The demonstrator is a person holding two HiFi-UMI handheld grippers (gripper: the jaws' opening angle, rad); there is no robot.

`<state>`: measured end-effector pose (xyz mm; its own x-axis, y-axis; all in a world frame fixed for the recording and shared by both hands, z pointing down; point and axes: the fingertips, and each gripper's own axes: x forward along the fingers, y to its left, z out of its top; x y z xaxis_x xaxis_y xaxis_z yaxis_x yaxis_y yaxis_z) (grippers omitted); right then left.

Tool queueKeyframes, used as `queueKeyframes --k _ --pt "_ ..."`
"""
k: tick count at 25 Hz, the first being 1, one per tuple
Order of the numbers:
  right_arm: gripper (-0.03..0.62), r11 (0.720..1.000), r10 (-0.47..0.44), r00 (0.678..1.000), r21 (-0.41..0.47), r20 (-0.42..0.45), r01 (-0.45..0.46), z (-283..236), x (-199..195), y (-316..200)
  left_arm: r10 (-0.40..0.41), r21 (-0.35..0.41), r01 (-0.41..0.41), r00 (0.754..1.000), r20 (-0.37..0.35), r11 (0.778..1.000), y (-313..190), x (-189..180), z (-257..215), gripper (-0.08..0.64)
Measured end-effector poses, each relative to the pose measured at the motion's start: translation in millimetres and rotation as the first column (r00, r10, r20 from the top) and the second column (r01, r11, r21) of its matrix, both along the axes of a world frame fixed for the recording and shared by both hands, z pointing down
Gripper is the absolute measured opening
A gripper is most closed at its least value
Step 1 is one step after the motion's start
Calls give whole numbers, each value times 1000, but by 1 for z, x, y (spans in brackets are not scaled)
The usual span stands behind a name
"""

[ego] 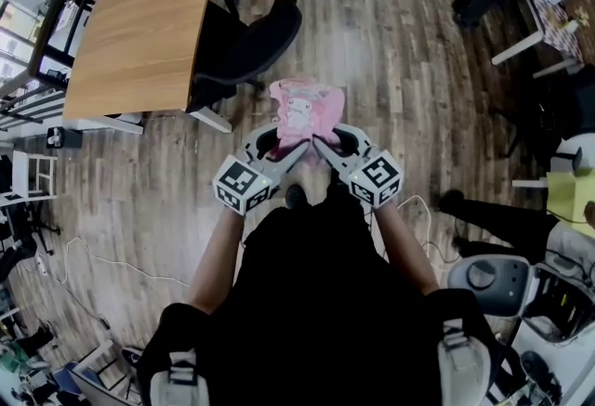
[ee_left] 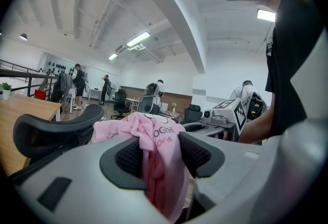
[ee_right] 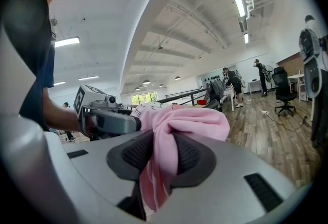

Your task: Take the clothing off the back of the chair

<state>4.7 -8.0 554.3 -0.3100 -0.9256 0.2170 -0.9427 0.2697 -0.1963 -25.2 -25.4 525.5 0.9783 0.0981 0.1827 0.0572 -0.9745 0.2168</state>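
Noted dark wood-plank floor (ego: 372, 51) across the head view. Carries a light wooden counter (ego: 139, 23) on white legs (ego: 212, 119) at upper left. Bears a black office chair (ego: 256, 37) just beside the counter's right edge, seat partly under it. Also bears a thin white cable (ego: 121, 265) looping at lower left, well apart from the chair.

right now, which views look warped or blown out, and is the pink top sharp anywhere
Head view: fisheye bends the floor, torso dark, pink top slightly washed out yet clear. Left gripper view: black round vignette, lamps glare, top sharp. Right gripper view: same vignette, beam curved, top sharp, far people soft.
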Motion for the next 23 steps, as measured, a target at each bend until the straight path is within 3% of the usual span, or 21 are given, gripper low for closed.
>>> queueKeyframes --k 23 --pt "103 998 -68 998 -3 -11 68 6 -10 -15 -42 9 42 999 2 999 -13 -11 8 199"
